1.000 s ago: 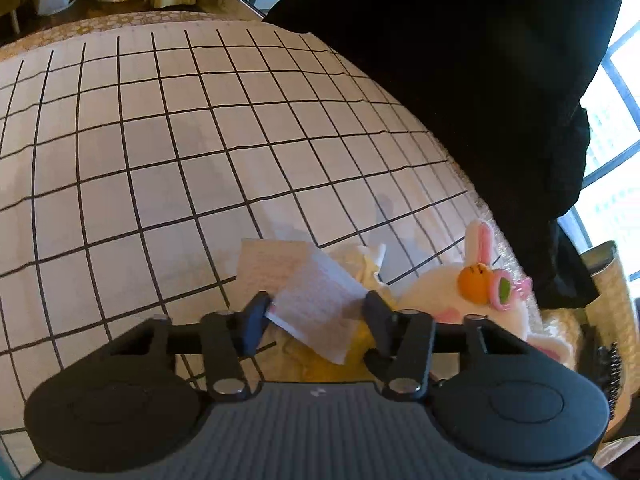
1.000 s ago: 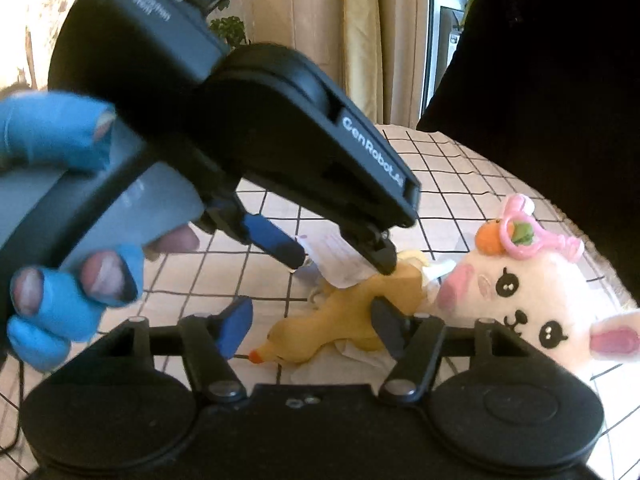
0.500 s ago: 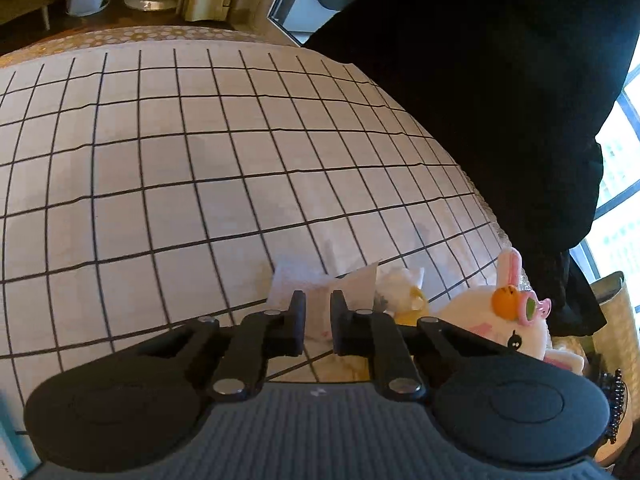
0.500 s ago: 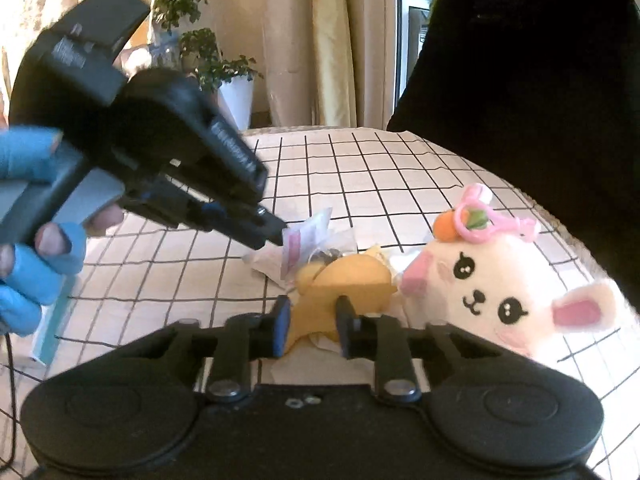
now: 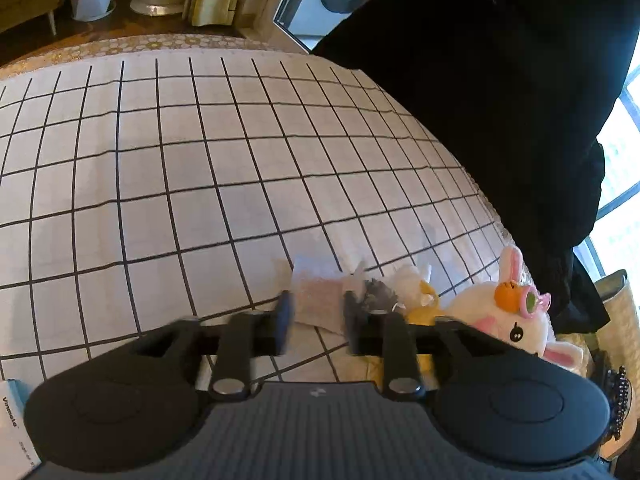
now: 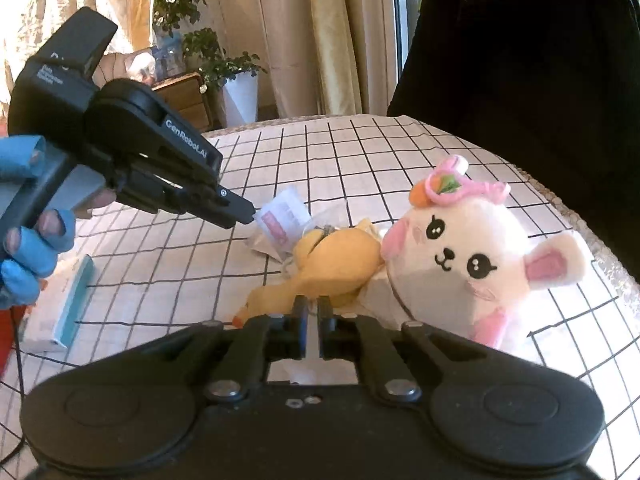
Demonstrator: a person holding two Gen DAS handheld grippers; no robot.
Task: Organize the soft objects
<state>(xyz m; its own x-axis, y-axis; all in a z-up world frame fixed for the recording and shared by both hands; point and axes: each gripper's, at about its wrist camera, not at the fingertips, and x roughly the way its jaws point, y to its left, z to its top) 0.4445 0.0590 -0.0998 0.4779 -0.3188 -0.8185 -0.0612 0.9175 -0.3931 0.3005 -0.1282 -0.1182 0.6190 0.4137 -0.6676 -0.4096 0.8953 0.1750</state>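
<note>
A white plush bunny with a pink and orange hair clip lies on the checked tablecloth; it also shows in the left wrist view. A yellow plush duck lies against it, with a white paper tag at its far end. My left gripper is blurred with its fingers parted around the tag; in the right wrist view its tip touches the tag. My right gripper is shut on the duck's near edge.
A teal and white box lies on the cloth at the left. A person in black stands at the table's far right side. A woven basket stands beyond the right edge. Potted plants stand behind the table.
My left gripper was shut on the tag half a second ago and its fingers have now parted. My right gripper has closed on the duck and pulled back slightly.
</note>
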